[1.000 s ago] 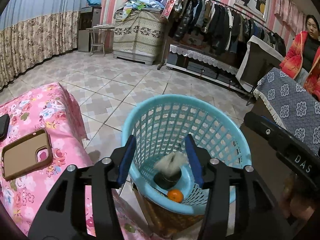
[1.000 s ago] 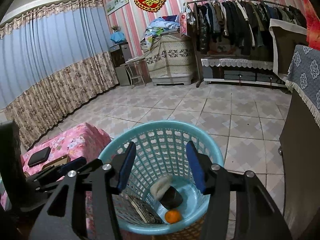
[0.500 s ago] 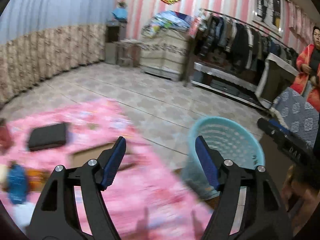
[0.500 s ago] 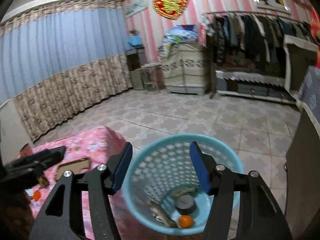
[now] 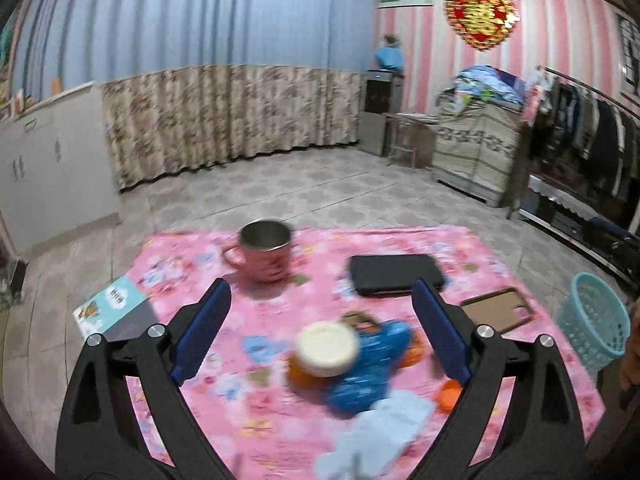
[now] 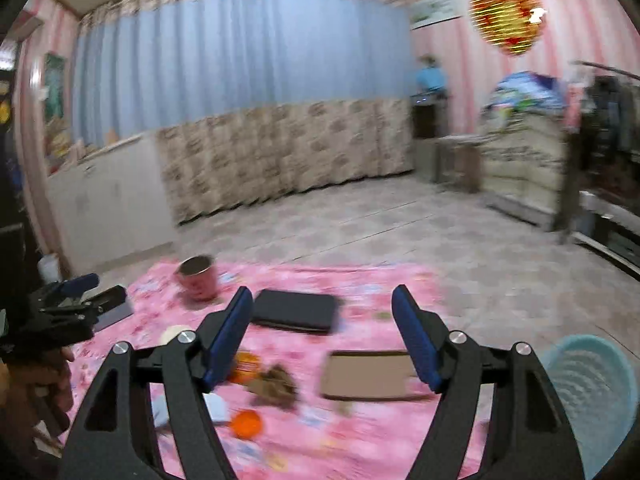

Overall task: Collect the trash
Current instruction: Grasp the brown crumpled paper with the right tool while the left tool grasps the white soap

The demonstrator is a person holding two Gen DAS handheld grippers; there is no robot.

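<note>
L claw [image 5: 320,328]: jaws wide apart, have just been opening, nothing btwn the pads. R claw [image 6: 322,340]: jaws apart too, less wide, also just been opening, empty.

Items, from L claw outward:

1. Jar w/ cream lid [image 5: 326,346]: directly ahead, btwn the 2 blue pads in the left wrist view, orange body below the lid. Judged rigid, light-to-medium, smooth sides, may slip. Grip across the body under the lid, not on the lid rim.
2. Blue wrapper [image 5: 368,364]: touching the jar on its R side. Judged soft, crinkly, very light; pinch a raised fold.
3. Pale tissue [image 5: 384,432]: nearer the camera, low btwn the jaws. Judged limp, weightless; pinch at the middle.
4. Small orange piece [image 5: 448,394]: just beside the R pad. Blurred, type unclear.

From R claw outward:

5. Brown crumpled scrap [image 6: 276,384]: ahead, slightly L of centre. Judged soft, light.
6. Round orange thing [image 6: 247,424]: low, by the L pad; likely fruit, firm, rolls.

Not trash, judged: pink mug [image 5: 264,250], black case [image 5: 394,274], brown phone case [image 5: 498,310], booklet [image 5: 112,304].

All on the pink-cloth desk [image 5: 224,380]. Blue basket [image 5: 592,324]: on the floor past the desk's R edge, well apart from both claws.
</note>
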